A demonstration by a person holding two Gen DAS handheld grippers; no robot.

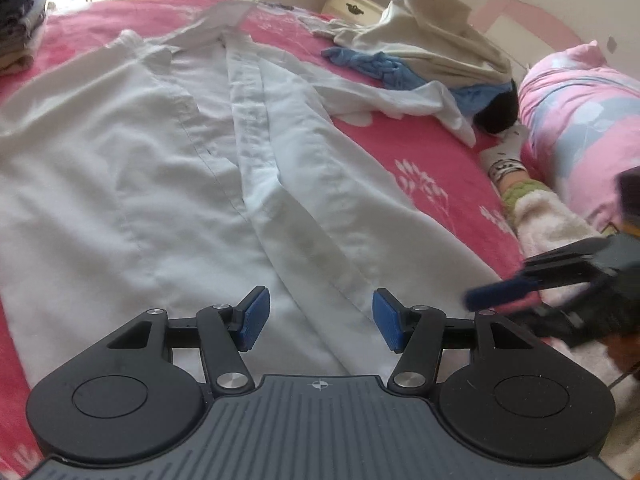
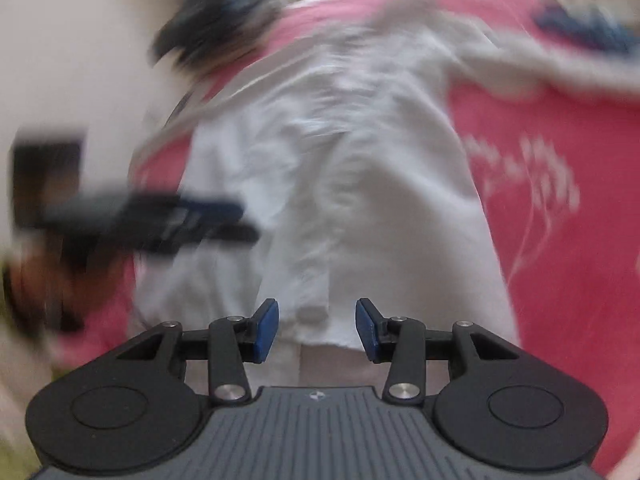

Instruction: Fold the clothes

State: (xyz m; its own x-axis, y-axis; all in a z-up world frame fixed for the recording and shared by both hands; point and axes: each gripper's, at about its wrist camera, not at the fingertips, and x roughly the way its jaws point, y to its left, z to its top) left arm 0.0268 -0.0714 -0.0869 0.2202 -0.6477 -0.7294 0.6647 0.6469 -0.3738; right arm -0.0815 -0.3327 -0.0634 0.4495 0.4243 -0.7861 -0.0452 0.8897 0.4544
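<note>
A white button-up shirt (image 1: 168,152) lies spread lengthwise on the pink bedspread (image 1: 420,148), collar at the far end. My left gripper (image 1: 320,322) hovers open over the shirt's near hem, nothing between its blue pads. The right gripper (image 1: 560,284) shows blurred at the right edge of the left wrist view, beside the shirt. In the blurred right wrist view my right gripper (image 2: 316,330) stands open above the white shirt's (image 2: 340,184) hem edge, with the left gripper (image 2: 160,220) smeared at left.
A heap of beige, blue and white clothes (image 1: 420,52) lies at the far right of the bed. A pink floral quilt roll (image 1: 584,120) sits along the right side, with socks (image 1: 508,160) beside it. Folded dark clothes (image 1: 20,20) are stacked far left. A cream nightstand (image 1: 352,2) stands behind.
</note>
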